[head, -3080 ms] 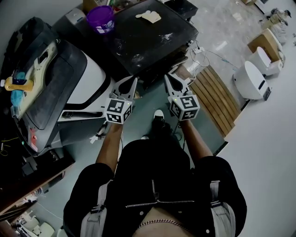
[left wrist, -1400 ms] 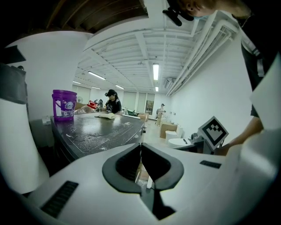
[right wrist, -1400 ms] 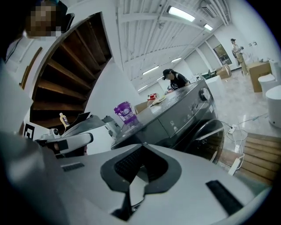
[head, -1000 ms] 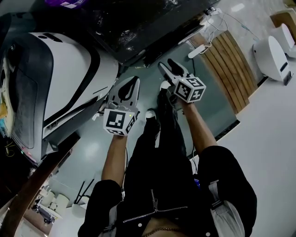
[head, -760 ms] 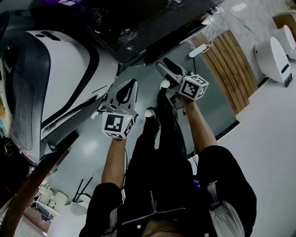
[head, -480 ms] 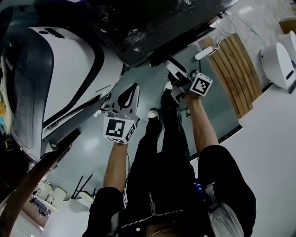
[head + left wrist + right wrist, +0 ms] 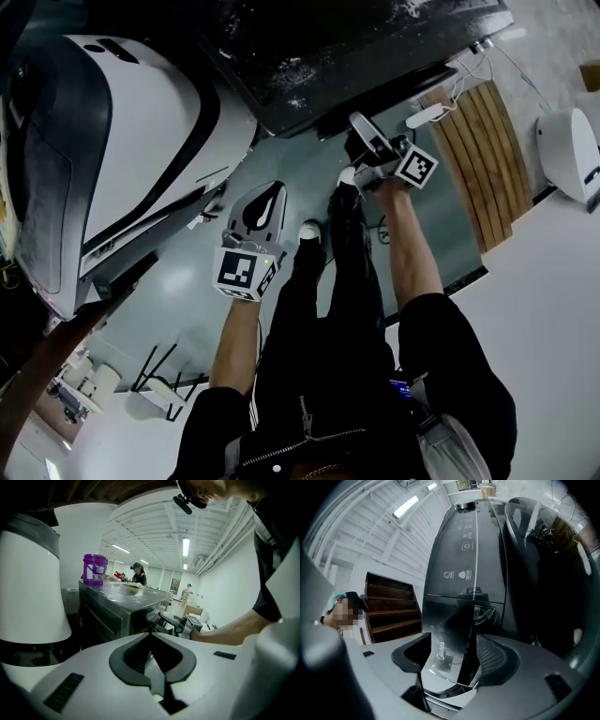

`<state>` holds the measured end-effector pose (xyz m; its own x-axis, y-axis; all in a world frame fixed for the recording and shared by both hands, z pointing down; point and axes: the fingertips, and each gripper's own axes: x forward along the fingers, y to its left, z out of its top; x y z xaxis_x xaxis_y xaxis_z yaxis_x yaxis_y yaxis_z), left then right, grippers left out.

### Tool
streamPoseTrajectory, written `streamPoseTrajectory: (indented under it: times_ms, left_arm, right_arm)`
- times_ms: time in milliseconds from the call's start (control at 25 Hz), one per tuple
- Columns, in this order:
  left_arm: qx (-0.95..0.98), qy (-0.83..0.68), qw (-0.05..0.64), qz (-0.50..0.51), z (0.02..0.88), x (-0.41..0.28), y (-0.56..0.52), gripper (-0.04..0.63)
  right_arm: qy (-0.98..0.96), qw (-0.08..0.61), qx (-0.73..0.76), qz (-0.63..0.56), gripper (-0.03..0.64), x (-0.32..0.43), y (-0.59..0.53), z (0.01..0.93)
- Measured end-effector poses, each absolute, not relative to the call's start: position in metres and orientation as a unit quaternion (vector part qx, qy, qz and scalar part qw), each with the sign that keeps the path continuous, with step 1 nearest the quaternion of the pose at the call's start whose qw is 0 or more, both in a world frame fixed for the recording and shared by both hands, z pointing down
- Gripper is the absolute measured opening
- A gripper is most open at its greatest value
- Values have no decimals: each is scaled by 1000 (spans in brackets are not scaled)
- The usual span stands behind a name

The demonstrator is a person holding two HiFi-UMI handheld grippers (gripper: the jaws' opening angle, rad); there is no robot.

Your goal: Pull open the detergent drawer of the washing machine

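The dark washing machine [image 7: 309, 47] fills the top of the head view and, turned on its side, the right gripper view [image 7: 464, 550]. Its glossy detergent drawer front [image 7: 445, 620], marked with a logo, stands between my right gripper's [image 7: 452, 641] jaws. These jaws are opening and wide; the pads do not press on the drawer front. In the head view my right gripper [image 7: 356, 120] reaches under the machine's front edge. My left gripper [image 7: 277, 186] hangs lower at centre, shut on nothing, its tips together [image 7: 150, 633].
A white-and-black appliance [image 7: 141, 141] stands close on the left. Wooden slats [image 7: 478, 150] and a white device [image 7: 572, 155] lie to the right. The person's shoes [image 7: 311, 230] are on the grey floor between the grippers. A purple bucket [image 7: 95, 569] sits on the dark machine's top.
My right gripper has moved up to the dark machine's front edge, rolled over, and its jaws have widened. My left gripper has sunk a little and stayed shut.
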<state>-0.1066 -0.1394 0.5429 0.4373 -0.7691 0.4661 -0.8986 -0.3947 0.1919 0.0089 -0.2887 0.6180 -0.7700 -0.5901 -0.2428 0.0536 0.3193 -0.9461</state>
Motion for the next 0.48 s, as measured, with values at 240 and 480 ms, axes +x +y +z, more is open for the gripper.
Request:
streamPoseTrajectory:
  times_ms: [240, 480]
  left_arm:
    - [810, -521, 220, 157, 550, -124, -135, 26]
    - [802, -527, 233, 159, 557, -132, -129, 26]
  right_arm:
    - [725, 365, -150, -565, 247, 11, -305, 615]
    - [717, 392, -131, -562, 259, 12, -310, 607]
